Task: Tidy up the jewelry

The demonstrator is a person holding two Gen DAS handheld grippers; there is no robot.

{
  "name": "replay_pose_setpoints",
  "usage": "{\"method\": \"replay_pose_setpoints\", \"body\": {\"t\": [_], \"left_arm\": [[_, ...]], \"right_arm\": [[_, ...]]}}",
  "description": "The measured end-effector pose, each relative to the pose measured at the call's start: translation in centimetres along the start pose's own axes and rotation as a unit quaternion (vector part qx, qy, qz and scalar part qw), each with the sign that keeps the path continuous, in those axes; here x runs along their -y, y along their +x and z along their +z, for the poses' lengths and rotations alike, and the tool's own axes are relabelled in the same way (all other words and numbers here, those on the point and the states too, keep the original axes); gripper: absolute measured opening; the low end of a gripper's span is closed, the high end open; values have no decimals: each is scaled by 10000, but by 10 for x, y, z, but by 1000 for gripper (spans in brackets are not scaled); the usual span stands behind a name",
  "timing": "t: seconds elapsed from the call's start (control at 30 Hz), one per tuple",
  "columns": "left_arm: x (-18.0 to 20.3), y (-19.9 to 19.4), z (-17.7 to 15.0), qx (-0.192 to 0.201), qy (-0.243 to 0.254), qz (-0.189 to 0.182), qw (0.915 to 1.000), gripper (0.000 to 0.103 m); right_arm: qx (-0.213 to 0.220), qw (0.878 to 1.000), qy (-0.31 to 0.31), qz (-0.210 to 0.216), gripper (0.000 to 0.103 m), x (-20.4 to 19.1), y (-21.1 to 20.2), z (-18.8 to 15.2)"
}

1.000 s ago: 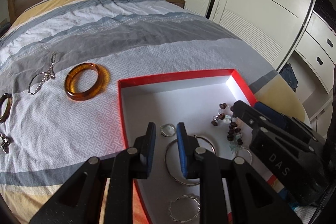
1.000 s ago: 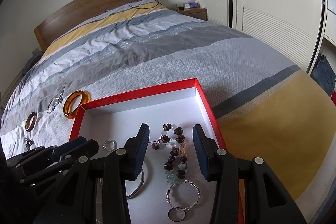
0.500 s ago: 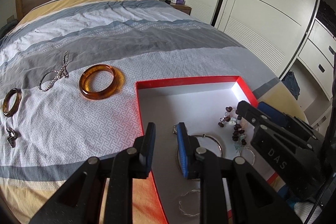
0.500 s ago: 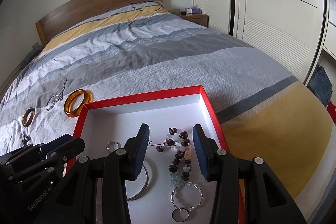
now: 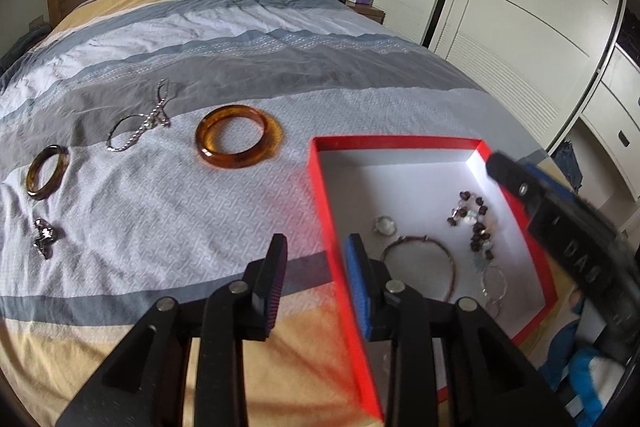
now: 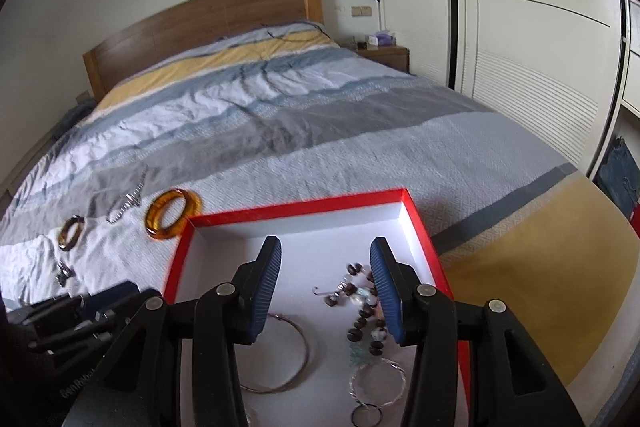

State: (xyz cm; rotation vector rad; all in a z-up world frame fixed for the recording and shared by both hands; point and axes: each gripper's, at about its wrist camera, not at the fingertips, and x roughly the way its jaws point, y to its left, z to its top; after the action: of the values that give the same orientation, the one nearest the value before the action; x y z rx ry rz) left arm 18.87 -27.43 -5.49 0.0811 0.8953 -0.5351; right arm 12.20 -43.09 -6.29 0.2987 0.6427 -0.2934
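Open bedspread [image 5: 168,211] lies free between the amber bangle [image 5: 239,137] and the red box [image 5: 516,227], whose raised left wall [image 5: 326,211] stands just ahead of the left hand-held gripper [image 5: 316,283], while the right hand-held gripper [image 5: 560,231] crowds the box's right side.

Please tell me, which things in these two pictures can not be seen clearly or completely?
- Small metal piece on the bedspread, left wrist view: too small to tell its kind.
- Right gripper, left wrist view: blurred, cut by the right edge; its jaws do not show here.
- Thin metal hoop in the red box, right wrist view: partly hidden behind the finger.
- Dark ring: cut by the bottom edge.
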Motion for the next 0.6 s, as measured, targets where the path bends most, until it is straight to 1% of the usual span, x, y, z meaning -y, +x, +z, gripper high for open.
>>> {"method": "replay_pose_setpoints", "body": {"t": [0.1, 0.23, 0.37, 0.47, 0.6], "left_arm": [[-8, -7, -7, 6, 27, 67, 10000, 29], [-28, -19, -15, 58, -57, 231, 9997, 29], [-59, -32, -16, 177, -335, 408, 9985, 29], [-85, -45, -17, 327, -545, 578, 9963, 29], [-121, -60, -20, 495, -869, 836, 9915, 29]], "right_arm": [[189, 9997, 22, 159, 50, -7, -8, 3], [277, 9992, -9, 297, 51, -19, -13, 5], [292, 9985, -209, 404, 52, -40, -17, 6], [247, 9971, -410, 596, 52, -62, -19, 6], [168, 9929, -684, 963, 52, -96, -19, 7]]}}
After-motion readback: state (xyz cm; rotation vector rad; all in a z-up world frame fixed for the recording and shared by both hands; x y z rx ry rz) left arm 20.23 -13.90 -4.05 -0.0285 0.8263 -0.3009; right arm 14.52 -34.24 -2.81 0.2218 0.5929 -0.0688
